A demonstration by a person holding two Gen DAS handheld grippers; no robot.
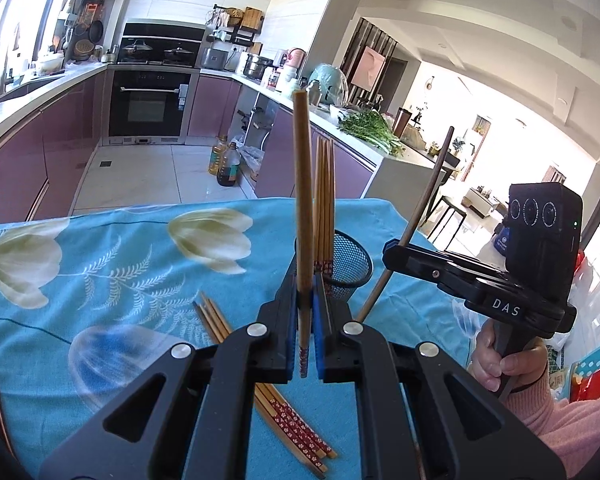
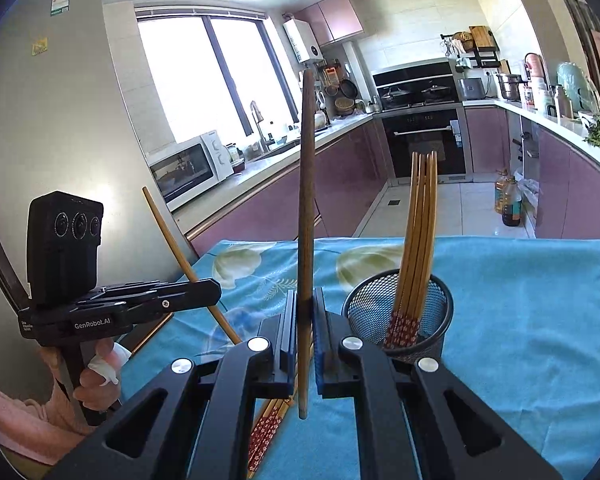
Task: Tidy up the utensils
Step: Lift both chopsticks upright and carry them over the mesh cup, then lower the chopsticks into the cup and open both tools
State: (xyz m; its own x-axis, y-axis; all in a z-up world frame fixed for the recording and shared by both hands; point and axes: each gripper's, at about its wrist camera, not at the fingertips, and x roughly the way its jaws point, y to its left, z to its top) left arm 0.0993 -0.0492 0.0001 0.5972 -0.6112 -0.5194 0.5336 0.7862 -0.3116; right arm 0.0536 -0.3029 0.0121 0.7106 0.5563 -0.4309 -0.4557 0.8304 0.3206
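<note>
From where I stand, the job looks partly done. Going left to right across the bench (image 1: 100, 240) with its blue flowered cloth: a loose bundle of chopsticks (image 1: 276, 408) lies flat on the cloth not yet tidied, long axes running roughly from ten o'clock to four o'clock in the left wrist view, red-patterned ends toward four.

Next, the left hand-held gripper (image 1: 305, 332) is clamped narrow on a single light wooden chopstick (image 1: 303, 200), raised off the cloth. Its long axis stands almost upright, plain end at twelve o'clock, patterned end hanging at six below the jaws.

Just behind and toward one o'clock of it stands the black mesh holder (image 1: 350, 264), with several chopsticks (image 1: 325, 200) stored upright in it, patterned ends down and plain tips at twelve.

Furthest right, the right hand-held gripper (image 2: 306, 332) is pinched tight on a darker chopstick (image 2: 306, 200), likewise near vertical in its own view, leaning toward one o'clock as seen from the left.

I'd judge the two held sticks are bound for the holder, and the bundle on the cloth remains after them.
</note>
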